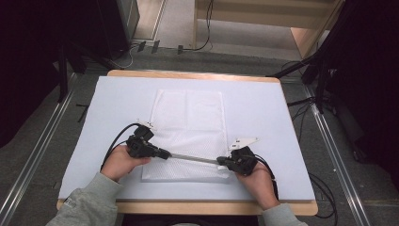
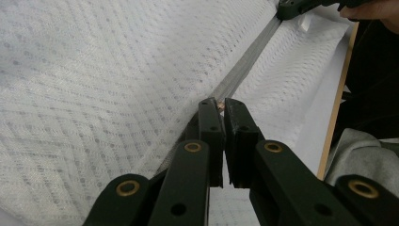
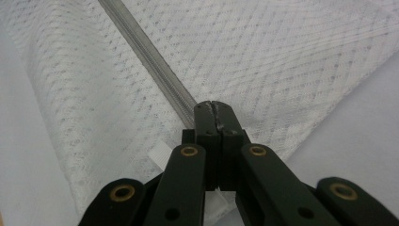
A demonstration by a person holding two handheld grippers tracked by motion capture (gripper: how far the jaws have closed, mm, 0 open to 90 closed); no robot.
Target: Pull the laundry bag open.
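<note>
From the high view, a white mesh bag [image 1: 187, 136] lies flat on a pale sheet [image 1: 263, 108] that covers the wooden table [image 1: 197, 207], its near end close to the person's edge. A grey zipper [image 1: 193, 159] runs across that near end. The left gripper [image 1: 165, 153] sits at the zipper's left end and the right gripper [image 1: 219, 161] at its right end — the two point toward each other along the strip, each held in a hand, with grey sleeves [image 1: 87, 202] showing at the bottom.

In the left gripper view, the black jaws are nearly together, closed on a small brownish piece [image 2: 220, 106] at the zipper's [image 2: 244, 66] end; whether it is the pull tab cannot be told. The mesh bag [image 2: 94, 84] spreads to both sides of the strip, and the right gripper [image 2: 301, 5] shows far off at the top.

In the right gripper view, the jaws are pressed tight together on the end of the zipper [image 3: 150, 61], where it meets the mesh bag [image 3: 282, 61]. A small white tag [image 3: 159, 155] sticks out just beside the jaws.
</note>
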